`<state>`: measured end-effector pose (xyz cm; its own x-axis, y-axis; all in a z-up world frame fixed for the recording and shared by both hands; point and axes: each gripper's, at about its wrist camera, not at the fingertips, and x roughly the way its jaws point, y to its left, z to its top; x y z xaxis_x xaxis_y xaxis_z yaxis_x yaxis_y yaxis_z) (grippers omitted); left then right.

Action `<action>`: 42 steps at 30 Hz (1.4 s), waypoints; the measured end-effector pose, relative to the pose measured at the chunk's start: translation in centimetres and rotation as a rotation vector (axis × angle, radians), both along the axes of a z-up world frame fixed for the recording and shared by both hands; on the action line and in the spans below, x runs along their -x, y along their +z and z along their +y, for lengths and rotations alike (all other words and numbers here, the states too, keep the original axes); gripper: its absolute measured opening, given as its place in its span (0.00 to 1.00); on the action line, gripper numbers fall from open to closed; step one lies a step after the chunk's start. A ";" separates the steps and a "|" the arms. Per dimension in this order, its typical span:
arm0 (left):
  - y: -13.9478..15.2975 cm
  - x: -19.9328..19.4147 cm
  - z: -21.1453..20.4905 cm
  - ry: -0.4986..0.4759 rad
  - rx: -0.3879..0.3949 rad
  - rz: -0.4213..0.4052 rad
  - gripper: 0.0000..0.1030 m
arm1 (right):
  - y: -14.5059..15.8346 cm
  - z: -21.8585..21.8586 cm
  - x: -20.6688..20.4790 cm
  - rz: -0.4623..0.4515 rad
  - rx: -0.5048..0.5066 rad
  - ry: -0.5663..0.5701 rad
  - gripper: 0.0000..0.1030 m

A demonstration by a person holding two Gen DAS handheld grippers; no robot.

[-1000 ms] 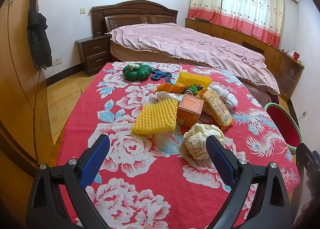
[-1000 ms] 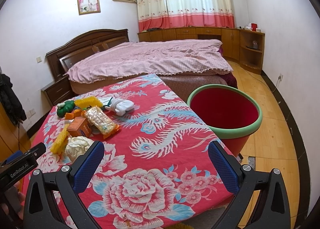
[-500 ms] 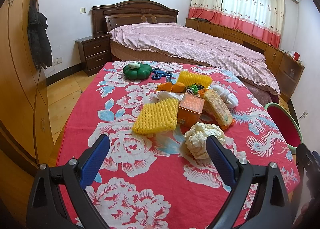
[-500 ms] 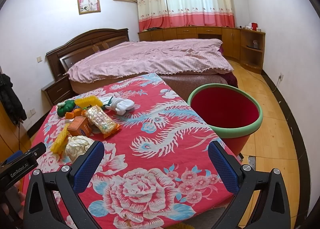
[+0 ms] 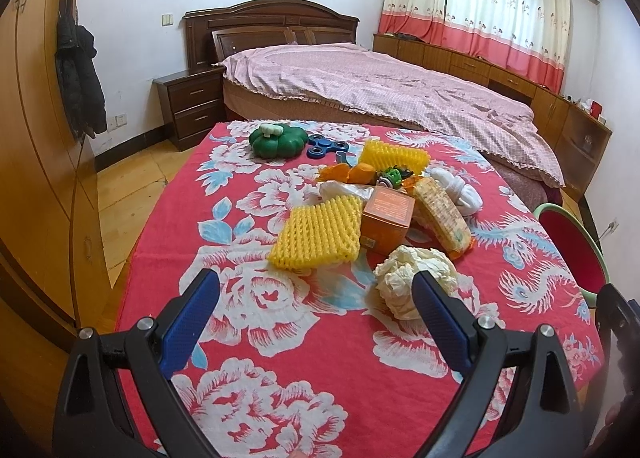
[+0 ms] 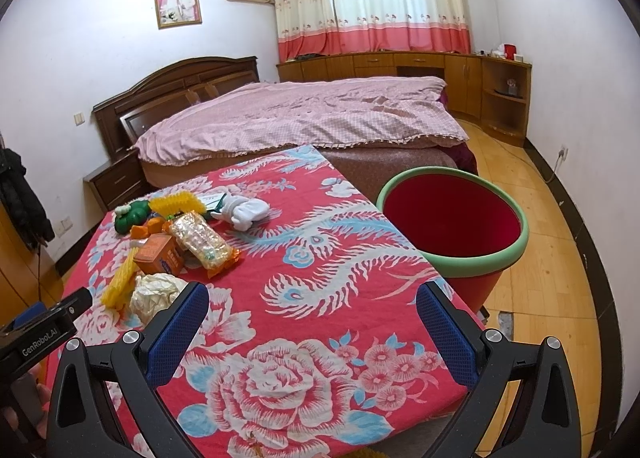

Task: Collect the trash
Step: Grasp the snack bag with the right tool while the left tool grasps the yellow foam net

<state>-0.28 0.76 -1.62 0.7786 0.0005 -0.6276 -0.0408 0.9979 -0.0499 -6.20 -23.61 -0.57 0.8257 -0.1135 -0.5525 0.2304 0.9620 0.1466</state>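
- Left wrist view: the left hand-held gripper [image 5: 316,298] hovers over the near part of the bench [image 5: 248,338], which is draped in a red floral cloth. Its blue-padded jaws stand wide apart with nothing between them.
- The crumpled ball of cream-white paper [image 5: 414,278] lies on the cloth just ahead and towards the right jaw, whose tip overlaps it in the picture. Whether they touch I cannot tell.
- Beyond the ball sit a flat yellow foam fruit net [image 5: 316,234] and a small orange cardboard box [image 5: 386,218], touching each other. A long clear snack wrapper [image 5: 440,214] runs away from the camera towards the far edge.
- Right wrist view: the right hand-held gripper [image 6: 312,316], jaws likewise spread and empty, points at bare cloth near the bench's right edge. The same paper ball [image 6: 154,292] lies off beside its left jaw.
- The round red bin with a green rim [image 6: 516,246] stands on the floor just past the right edge, ahead-right of this gripper.
- Judgement: the left gripper is the nearer and better lined up on the ball. The ball has no long axis, so any closing direction should serve. The carry then runs rightwards to the bin.
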 end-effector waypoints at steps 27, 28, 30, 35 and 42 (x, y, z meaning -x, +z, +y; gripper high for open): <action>-0.8 -8.1 1.6 -0.024 0.018 0.137 0.93 | -0.4 1.9 -9.7 0.089 -0.020 0.130 1.00; -1.0 -8.3 1.5 -0.029 0.018 0.141 0.91 | -0.5 2.1 -10.2 0.089 -0.028 0.145 1.00; -1.5 -8.8 1.4 -0.044 0.012 0.149 0.89 | -0.7 2.4 -10.7 0.090 -0.040 0.166 1.00; -2.7 -10.2 1.4 -0.106 0.045 0.179 0.81 | -1.4 4.3 -12.9 0.151 -0.017 0.221 1.00; -4.0 -11.2 1.3 -0.158 0.068 0.221 0.66 | -2.7 6.5 -15.6 0.227 0.049 0.264 1.00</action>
<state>10.94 2.06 -5.61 0.6095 -0.1580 -0.7769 0.0974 0.9874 -0.1243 9.38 -17.08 -3.29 0.6866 0.0567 -0.7248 -0.0061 0.9974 0.0723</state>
